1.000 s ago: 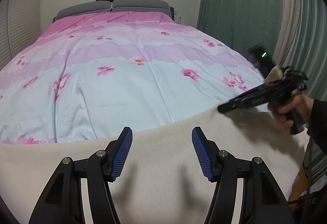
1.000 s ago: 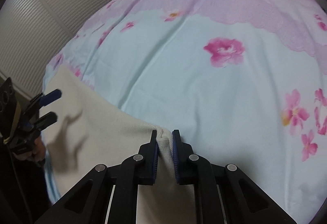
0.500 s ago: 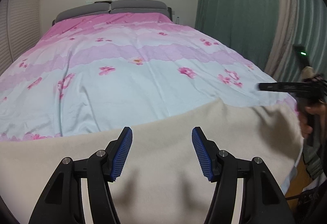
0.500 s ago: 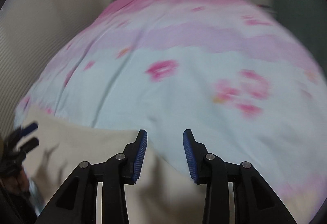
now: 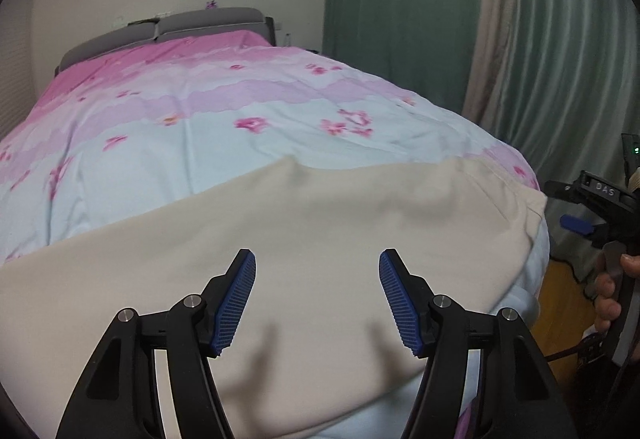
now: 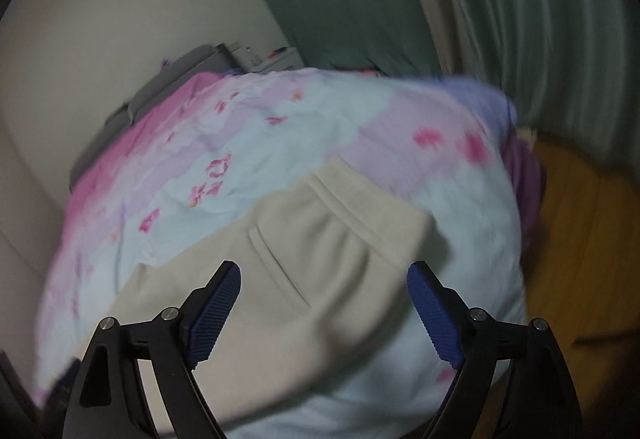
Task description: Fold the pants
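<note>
Cream pants point(image 5: 328, 235) lie spread flat across the near end of the bed. Their waistband and a pocket seam show in the blurred right wrist view point(image 6: 320, 247). My left gripper point(image 5: 318, 291) is open and empty, just above the cloth near its middle. My right gripper point(image 6: 324, 309) is open wide and empty, above the waistband end of the pants. In the left wrist view the right gripper point(image 5: 592, 211) is off the bed's right corner, held in a hand.
The bed has a pink, lilac and pale blue flowered cover point(image 5: 200, 127) and a grey headboard point(image 5: 168, 31). Green and beige curtains point(image 5: 500, 39) hang on the right. Wooden floor point(image 6: 580, 219) lies beside the bed's right edge.
My right gripper has let go of the pants edge, opened wide and swung back off the bed's right corner. The pants now lie flat. My left gripper has stayed open.
</note>
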A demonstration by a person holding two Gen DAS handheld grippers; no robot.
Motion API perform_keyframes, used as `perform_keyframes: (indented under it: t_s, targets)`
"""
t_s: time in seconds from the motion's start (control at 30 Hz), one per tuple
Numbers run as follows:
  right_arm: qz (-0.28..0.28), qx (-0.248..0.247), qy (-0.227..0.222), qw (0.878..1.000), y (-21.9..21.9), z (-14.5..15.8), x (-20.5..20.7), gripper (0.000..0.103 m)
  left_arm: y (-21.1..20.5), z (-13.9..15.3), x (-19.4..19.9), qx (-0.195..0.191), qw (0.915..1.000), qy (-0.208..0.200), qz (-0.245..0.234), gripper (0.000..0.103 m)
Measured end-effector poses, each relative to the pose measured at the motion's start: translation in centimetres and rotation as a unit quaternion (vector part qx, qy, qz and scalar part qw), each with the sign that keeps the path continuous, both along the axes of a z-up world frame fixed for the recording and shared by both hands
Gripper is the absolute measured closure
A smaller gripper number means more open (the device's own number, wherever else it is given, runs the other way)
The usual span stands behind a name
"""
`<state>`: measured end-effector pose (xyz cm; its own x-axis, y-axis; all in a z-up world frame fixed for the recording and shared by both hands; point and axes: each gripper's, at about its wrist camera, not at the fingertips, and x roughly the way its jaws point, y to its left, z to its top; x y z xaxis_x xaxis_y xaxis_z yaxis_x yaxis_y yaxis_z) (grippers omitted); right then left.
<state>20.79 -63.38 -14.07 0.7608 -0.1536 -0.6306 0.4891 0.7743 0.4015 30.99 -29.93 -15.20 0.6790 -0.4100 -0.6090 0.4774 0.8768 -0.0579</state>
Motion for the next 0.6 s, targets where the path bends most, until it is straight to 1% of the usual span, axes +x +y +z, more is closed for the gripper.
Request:
perform_keyframes:
  t_s: [0.07,0.13,0.23,0.37,0.53,0.6]
  targets:
    - [-0.009,0.024,0.0,1.0,-0.2,-1.0,-0.4,0.017,-0.6,0.0,-0.4,0.0,1.0,0.0,0.0,0.04]
    - [-0.01,0.037,-0.005,0.999,0.0,-1.8,-0.4,0.017,-0.7,-0.1,-0.7,0.001,1.0,-0.002,0.004,0.039]
    - [-0.01,0.034,-0.006,0.999,0.7,-2.7,-0.2,0.017,-0.8,-0.2,-0.7,0.001,0.9999,-0.002,0.015,0.037]
    - [-0.028,0.027,-0.002,0.999,0.3,-3.9,0.0,0.017,-0.8,-0.8,-0.6,0.005,0.9997,0.003,0.024,0.037]
    - [-0.04,0.052,-0.015,0.998,-0.7,-5.5,-0.4,0.017,-0.9,-1.5,-0.4,0.004,0.9995,0.014,0.029,0.037]
    - [-0.04,0.072,-0.019,0.996,-1.4,-6.4,-0.1,0.017,-1.1,-1.8,-0.4,0.007,0.9994,0.017,0.028,0.037]
